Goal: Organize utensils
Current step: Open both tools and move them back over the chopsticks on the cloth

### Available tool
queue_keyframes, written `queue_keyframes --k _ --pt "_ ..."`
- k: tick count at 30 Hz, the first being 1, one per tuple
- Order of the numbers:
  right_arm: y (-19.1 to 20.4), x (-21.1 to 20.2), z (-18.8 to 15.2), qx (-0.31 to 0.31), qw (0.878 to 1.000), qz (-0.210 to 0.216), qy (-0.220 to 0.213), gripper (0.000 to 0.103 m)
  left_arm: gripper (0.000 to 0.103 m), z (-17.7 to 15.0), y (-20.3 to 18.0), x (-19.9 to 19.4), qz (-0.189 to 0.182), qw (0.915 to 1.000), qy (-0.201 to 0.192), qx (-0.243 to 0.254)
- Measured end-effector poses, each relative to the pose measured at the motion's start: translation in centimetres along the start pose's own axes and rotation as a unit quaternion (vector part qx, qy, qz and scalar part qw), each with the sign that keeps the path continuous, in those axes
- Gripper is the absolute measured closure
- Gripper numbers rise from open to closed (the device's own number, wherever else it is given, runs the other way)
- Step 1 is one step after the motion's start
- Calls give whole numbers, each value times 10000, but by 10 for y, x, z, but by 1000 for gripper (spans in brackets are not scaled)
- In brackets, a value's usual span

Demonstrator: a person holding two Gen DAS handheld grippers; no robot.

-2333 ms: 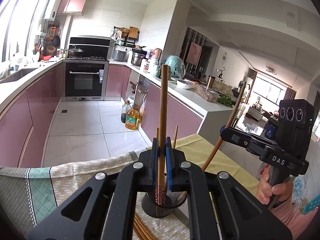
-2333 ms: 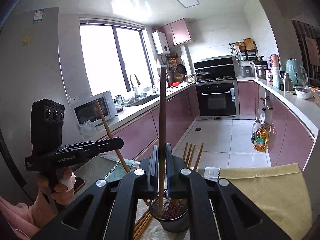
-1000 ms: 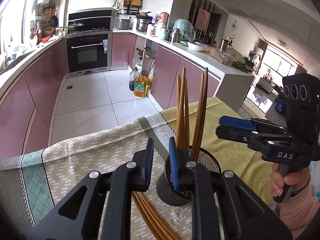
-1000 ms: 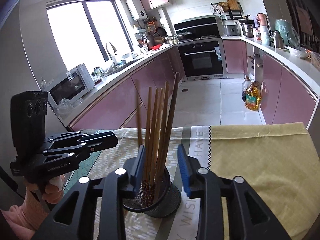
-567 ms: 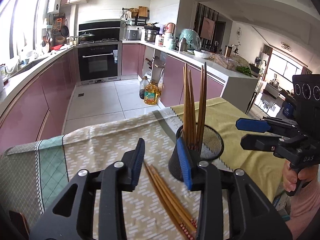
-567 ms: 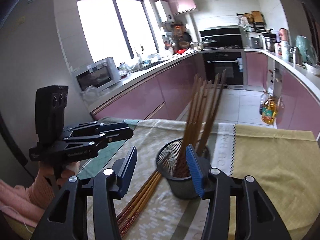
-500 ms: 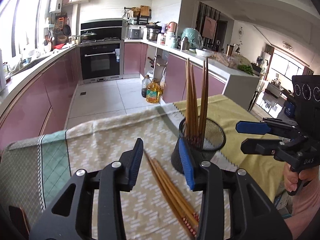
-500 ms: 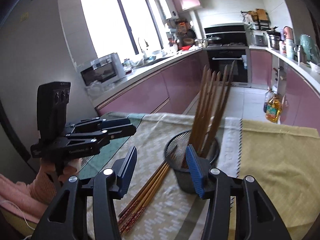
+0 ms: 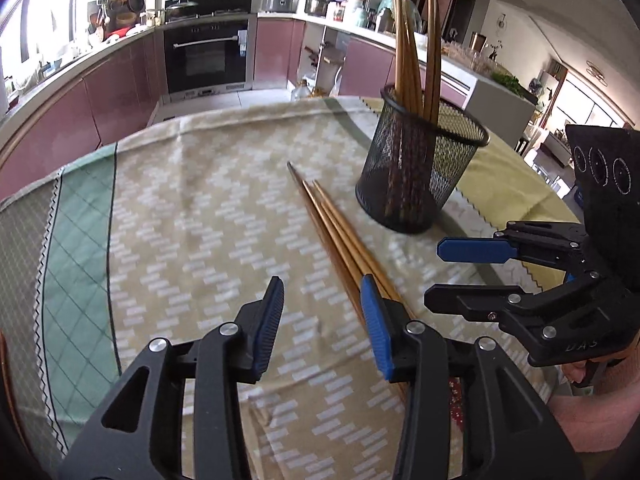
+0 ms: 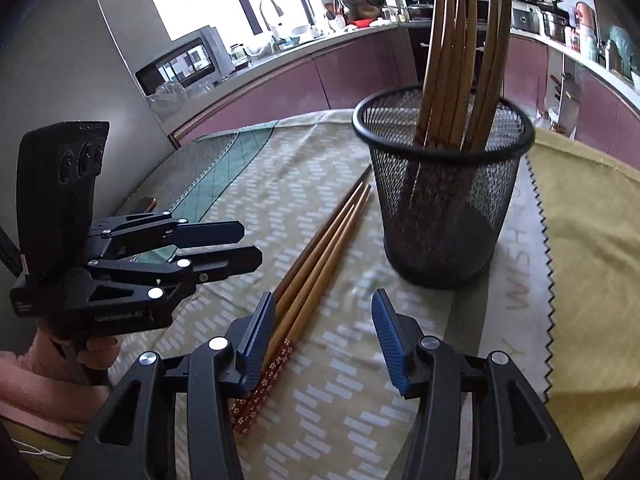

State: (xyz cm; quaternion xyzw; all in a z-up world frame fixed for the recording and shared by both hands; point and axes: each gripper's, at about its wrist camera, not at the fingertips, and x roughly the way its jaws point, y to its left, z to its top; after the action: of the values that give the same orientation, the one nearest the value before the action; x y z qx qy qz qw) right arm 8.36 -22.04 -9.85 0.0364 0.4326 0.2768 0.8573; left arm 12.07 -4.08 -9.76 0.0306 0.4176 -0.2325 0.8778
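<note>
Chopsticks (image 9: 344, 240) just beside hand-held gripper (image 9: 322, 300)

- The left tongs (image 9: 322, 312) are low over the desk (image 9: 192, 216), and the jaws stand apart with nothing between them; only the patterned cloth (image 9: 224, 240) shows in the gap.
- Three loose chopsticks (image 9: 340, 240) lie side by side on the cloth, and their near part passes under the right blue pad (image 9: 376, 328).
- A black mesh cup (image 9: 416, 176) stands upright just beside the far ends of these chopsticks, with several chopsticks (image 9: 416, 52) standing in it.
- The right tongs (image 9: 452, 272) are at the right edge, turned to the left, and the jaws are apart and empty.
- A hand (image 9: 588, 368) holds the handle below them.
</note>
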Motion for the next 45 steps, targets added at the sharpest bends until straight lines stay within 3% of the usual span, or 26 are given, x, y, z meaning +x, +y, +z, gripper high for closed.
queue_keyframes --k 21,29,39,45 --pt "-1 4 -7 63 9999 -113 44 54 61 -2 -14 20 174 9993 301 156" --pt "4 13 -4 -11 9998 -165 74 55 69 -5 -12 16 281 9991 310 94" --pt "11 18 -6 -280 9985 -450 143 64 75 -11 -9 12 186 9993 339 -19" --pt "11 19 -5 -312 9975 -591 216 70 73 -10 -8 13 188 9992 366 2"
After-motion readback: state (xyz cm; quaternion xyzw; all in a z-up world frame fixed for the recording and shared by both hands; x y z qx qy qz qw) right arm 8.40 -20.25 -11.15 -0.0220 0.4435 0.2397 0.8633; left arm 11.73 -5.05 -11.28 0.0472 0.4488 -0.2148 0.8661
